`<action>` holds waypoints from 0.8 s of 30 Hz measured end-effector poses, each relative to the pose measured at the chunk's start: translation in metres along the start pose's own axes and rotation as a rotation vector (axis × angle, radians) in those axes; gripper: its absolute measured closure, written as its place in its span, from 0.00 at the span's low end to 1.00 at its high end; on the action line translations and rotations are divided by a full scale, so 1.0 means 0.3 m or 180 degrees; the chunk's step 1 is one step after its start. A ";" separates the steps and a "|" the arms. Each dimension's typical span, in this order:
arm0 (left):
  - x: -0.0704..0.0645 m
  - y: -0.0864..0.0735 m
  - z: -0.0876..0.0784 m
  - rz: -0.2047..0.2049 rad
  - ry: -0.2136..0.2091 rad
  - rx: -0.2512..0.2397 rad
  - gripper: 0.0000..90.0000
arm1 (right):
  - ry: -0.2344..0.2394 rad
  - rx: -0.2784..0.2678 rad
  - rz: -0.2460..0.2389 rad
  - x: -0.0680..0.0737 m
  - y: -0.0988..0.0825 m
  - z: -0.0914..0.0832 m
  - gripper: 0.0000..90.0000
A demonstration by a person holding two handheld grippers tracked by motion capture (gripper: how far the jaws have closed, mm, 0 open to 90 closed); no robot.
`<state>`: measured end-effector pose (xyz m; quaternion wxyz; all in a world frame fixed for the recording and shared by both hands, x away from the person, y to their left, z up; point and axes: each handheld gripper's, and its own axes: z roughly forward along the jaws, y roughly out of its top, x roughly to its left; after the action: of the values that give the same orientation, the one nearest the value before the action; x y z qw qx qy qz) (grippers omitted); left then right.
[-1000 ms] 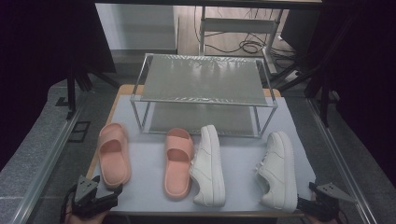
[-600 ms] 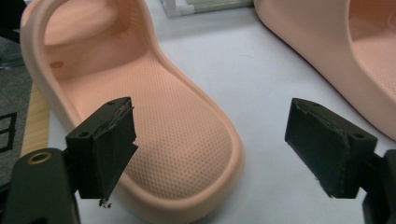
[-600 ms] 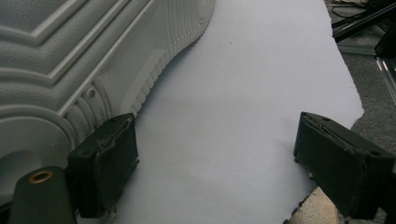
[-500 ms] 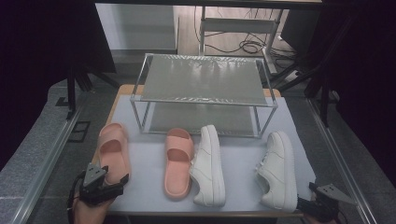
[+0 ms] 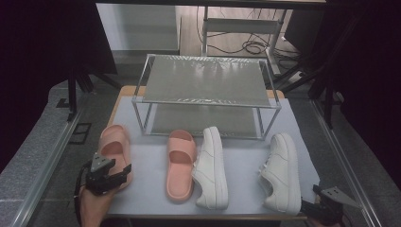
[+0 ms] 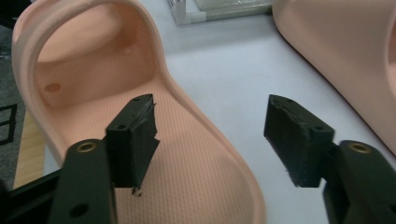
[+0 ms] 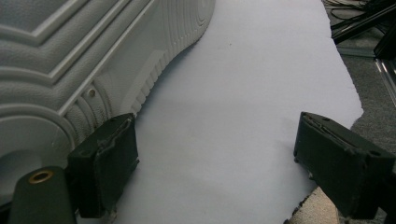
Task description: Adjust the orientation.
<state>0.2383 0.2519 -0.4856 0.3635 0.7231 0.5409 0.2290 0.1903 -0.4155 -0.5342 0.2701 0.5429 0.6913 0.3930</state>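
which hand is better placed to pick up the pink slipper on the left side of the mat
Left. The left gripper is at that pink slipper, its jaws straddling the heel-side rim and just closing, not yet pressing. The right gripper sits far off by the white sneaker, open.

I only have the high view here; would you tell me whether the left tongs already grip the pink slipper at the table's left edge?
Observer: Not yet. The left tongs have just been closing. The pink slipper has its side rim between the jaws, but the pads do not press on it.
Operator: Thank you. What lies between the right tongs?
Observer: Only the white mat. The right tongs stand open, with the white sneaker close beside one jaw.
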 end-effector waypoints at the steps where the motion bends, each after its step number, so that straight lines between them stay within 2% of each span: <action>1: 0.006 0.010 0.012 -0.0002 -0.0004 0.0011 0.42 | 0.0000 -0.0001 0.0001 0.000 0.000 0.000 0.15; 7: 0.029 0.034 0.049 -0.0065 0.0051 0.0042 0.49 | 0.0002 -0.0006 0.0003 0.000 -0.001 0.000 0.15; 14: 0.046 0.073 0.080 -0.0080 0.0122 0.0062 0.56 | 0.0001 -0.0011 0.0003 0.000 -0.001 0.000 0.15; 24: 0.064 0.116 0.142 -0.0245 0.0221 0.0156 0.68 | -0.0002 -0.0014 0.0000 0.000 -0.002 0.000 0.15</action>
<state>0.2966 0.2530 -0.4866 0.3352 0.7020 0.5861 0.2265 0.1899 -0.4157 -0.5347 0.2715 0.5424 0.6903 0.3944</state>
